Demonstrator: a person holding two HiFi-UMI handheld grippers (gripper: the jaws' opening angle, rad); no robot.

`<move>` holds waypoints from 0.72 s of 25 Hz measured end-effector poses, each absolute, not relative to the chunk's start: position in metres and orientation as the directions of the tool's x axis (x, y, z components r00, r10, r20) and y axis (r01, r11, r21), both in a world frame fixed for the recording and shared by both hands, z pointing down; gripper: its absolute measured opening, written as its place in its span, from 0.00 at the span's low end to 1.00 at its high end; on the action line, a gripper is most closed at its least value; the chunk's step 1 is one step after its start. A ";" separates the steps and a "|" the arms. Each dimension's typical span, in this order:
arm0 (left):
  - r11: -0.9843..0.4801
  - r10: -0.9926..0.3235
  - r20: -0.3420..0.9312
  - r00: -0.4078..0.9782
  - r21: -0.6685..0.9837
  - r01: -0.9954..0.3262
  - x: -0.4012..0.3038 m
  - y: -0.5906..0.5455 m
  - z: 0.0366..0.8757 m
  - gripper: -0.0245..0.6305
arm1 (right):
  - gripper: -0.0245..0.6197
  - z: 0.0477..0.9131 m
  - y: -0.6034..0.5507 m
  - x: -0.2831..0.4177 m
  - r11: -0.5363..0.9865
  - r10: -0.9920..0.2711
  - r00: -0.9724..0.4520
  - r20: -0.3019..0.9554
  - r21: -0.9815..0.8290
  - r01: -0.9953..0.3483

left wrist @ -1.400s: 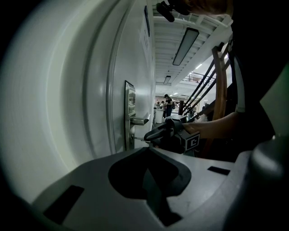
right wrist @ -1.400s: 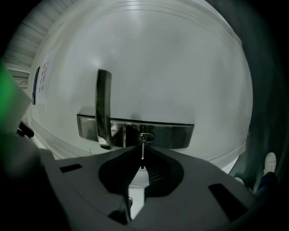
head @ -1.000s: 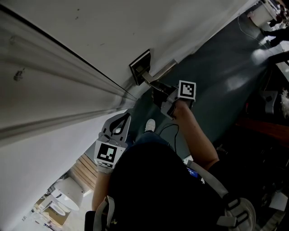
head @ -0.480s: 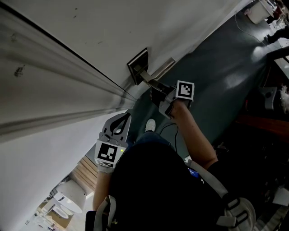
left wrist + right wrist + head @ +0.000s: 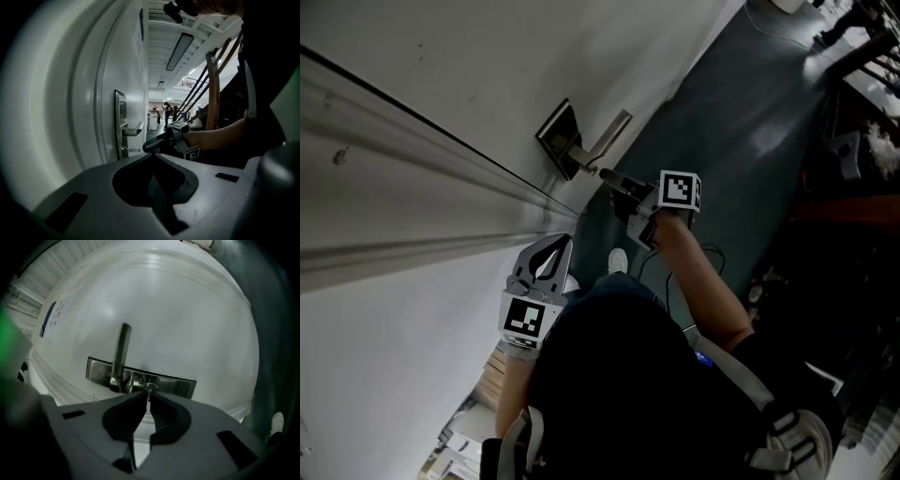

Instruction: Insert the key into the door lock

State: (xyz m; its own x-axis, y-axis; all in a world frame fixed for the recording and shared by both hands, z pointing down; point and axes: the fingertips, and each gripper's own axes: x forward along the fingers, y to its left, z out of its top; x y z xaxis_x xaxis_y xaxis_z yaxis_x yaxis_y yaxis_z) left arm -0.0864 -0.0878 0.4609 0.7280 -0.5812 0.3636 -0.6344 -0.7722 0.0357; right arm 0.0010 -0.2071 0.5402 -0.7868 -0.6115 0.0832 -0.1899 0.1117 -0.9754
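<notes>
right gripper [image 5: 606, 175]: held out toward the white door [image 5: 487, 56], nose pointing at roughly 10 o'clock in the head view. The jaws are pinched nearly together on the key, with only a thin slit between them.
key [image 5: 149, 387]: a small bit of metal right at the right jaw tips, lined up with the lock plate. Can't tell if it's actually in the lock.
lock plate [image 5: 555, 131]: dark metal on the door, at 10 o'clock from the right gripper. Its lever handle [image 5: 607, 131] sticks out at 12 o'clock from the gripper.
right forearm [image 5: 703, 281]: stretched out, coming from 5 o'clock up to the gripper.
left gripper [image 5: 555, 242]: hangs back at 7 o'clock from the right one, close to the body, tips up. Jaws closed with nothing in them.
</notes>
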 end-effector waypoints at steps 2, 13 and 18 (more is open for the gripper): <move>-0.794 -0.556 0.357 0.750 0.037 -0.606 -0.083 -0.087 0.458 0.05 | 0.09 0.536 -0.198 0.010 0.127 -0.641 -0.763 0.082 -0.969 -0.211; -0.899 -0.404 0.300 0.864 0.047 -0.436 -0.050 -0.077 0.445 0.05 | 0.07 0.502 -0.138 0.067 0.217 -0.814 -0.552 0.181 -0.787 -0.577; -0.921 -0.359 0.287 0.888 0.044 -0.387 -0.037 -0.078 0.438 0.05 | 0.07 0.469 -0.110 0.087 0.236 -0.876 -0.435 0.208 -0.601 -0.764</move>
State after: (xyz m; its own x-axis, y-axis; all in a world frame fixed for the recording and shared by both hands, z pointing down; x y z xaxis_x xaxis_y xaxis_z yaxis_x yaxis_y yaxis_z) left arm -0.0374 -0.0780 0.4381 0.8881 -0.3589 0.2873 -0.3865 -0.9212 0.0441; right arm 0.0871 -0.1101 0.4693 -0.4346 -0.8762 0.2081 -0.7636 0.2360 -0.6011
